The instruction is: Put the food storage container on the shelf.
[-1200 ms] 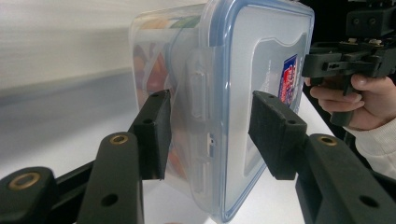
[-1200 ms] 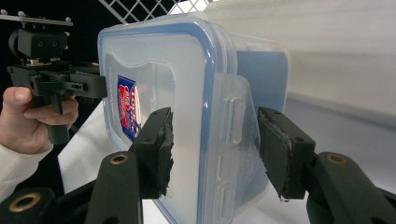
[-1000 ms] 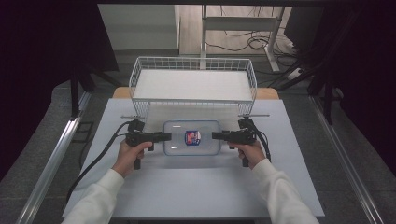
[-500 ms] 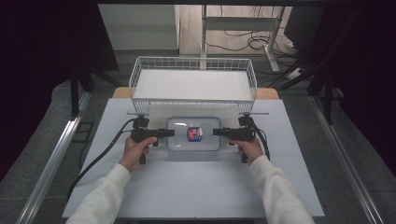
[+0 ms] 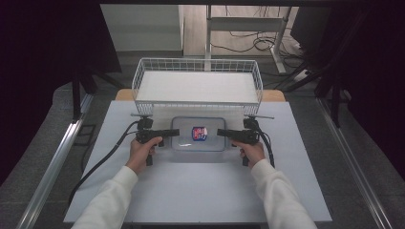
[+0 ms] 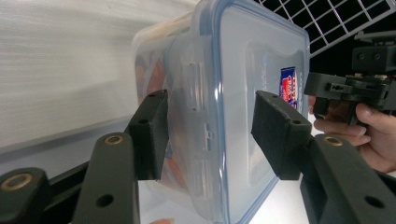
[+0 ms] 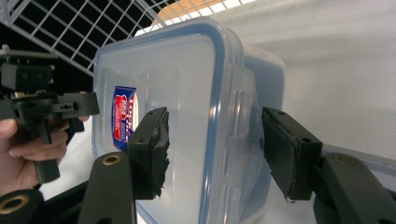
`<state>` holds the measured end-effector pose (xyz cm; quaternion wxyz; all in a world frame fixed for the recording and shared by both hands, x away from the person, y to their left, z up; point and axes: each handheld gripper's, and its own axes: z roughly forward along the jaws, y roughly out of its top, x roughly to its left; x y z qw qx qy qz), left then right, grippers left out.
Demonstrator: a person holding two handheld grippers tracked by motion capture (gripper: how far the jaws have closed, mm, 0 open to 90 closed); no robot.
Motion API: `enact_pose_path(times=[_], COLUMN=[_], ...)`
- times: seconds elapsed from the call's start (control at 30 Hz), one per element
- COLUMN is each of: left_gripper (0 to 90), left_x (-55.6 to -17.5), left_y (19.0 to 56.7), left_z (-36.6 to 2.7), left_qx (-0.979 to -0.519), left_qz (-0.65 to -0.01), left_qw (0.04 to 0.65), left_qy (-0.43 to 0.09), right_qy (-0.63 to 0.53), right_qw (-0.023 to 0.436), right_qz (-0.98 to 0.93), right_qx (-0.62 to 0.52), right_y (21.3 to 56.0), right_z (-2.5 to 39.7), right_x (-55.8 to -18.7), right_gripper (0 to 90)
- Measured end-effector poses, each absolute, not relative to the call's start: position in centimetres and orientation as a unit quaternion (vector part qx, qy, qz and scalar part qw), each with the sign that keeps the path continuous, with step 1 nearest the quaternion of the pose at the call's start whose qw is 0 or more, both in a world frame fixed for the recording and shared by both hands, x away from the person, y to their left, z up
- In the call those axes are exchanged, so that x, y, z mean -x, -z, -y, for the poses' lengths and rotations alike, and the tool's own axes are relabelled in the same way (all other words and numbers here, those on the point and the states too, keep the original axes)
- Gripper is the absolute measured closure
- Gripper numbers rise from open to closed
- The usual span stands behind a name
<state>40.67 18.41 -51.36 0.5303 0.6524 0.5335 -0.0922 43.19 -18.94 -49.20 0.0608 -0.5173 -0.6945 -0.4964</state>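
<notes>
Pale grey table (image 5: pixel 200 191): lidded clear container (image 5: pixel 199 143) mid-table, white wire basket (image 5: pixel 197 86) behind

Just behind my lidded container (image 5: pixel 198 134) the wire basket (image 5: pixel 197 86) blocks the way; the desk (image 5: pixel 200 191) toward me lies open.

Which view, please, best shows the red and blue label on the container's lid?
The high view: the whole label faces the camera on the lidded plastic container. The right gripper view shows it slanted; the left gripper view catches a sliver beside a finger.
</notes>
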Motion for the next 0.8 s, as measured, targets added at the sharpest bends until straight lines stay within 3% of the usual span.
enact_pose_path(times=[0.57, 0.67, 0.8], left_gripper=[44.0, 34.0, 30.3], left_x=[-41.1, -40.5, -39.4], left_y=[51.7, 51.3, 50.2], left_z=[-18.0, -18.0, -18.2], left_qx=[-0.638, -0.647, -0.662], left_qz=[-0.547, -0.538, -0.523], left_qw=[0.536, 0.536, 0.535], left_qy=[0.082, 0.062, 0.038], right_qy=[0.494, 0.490, 0.494], right_qw=[0.055, 0.015, -0.011], right_qz=[0.661, 0.662, 0.662], right_qx=[0.562, 0.567, 0.563], right_y=[49.6, 49.2, 48.5], right_z=[18.4, 18.1, 18.3], right_x=[-43.4, -42.7, -41.6], right_gripper=[40.3, 34.6, 27.1])
